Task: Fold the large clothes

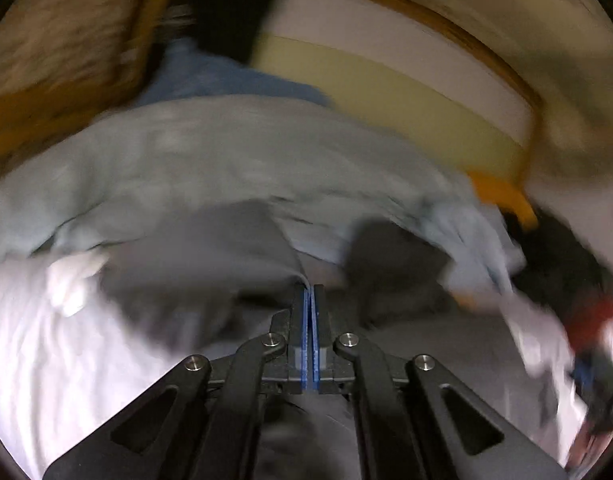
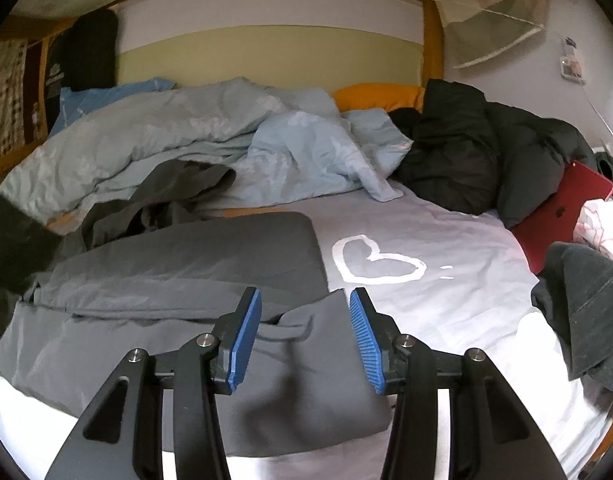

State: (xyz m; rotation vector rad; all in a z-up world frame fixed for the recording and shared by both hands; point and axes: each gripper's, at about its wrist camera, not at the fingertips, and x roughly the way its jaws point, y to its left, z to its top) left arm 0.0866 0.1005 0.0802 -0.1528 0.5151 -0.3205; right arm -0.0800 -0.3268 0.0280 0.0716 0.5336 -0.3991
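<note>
We are working over a bed [image 2: 446, 304] with a pale sheet bearing a white heart outline [image 2: 376, 258]. The grey garment [image 2: 194, 280] is lying partly folded on the near left part of the bed, in front of a rumpled light blue duvet [image 2: 166, 128].

Our left hand-held gripper [image 1: 309, 292] is showing its blue pads pressed together, and a thin edge of the grey garment [image 1: 210, 256] is reaching the fingertips; the view is too blurred to say whether it is pinched.

Our right hand-held gripper [image 2: 305, 300] is hovering with its fingers spread apart over the garment's near edge, pinching nothing.

A black jacket [image 2: 466, 152] and a red laptop [image 2: 558, 212] are lying on the far right side, near an orange pillow [image 2: 378, 96].
</note>
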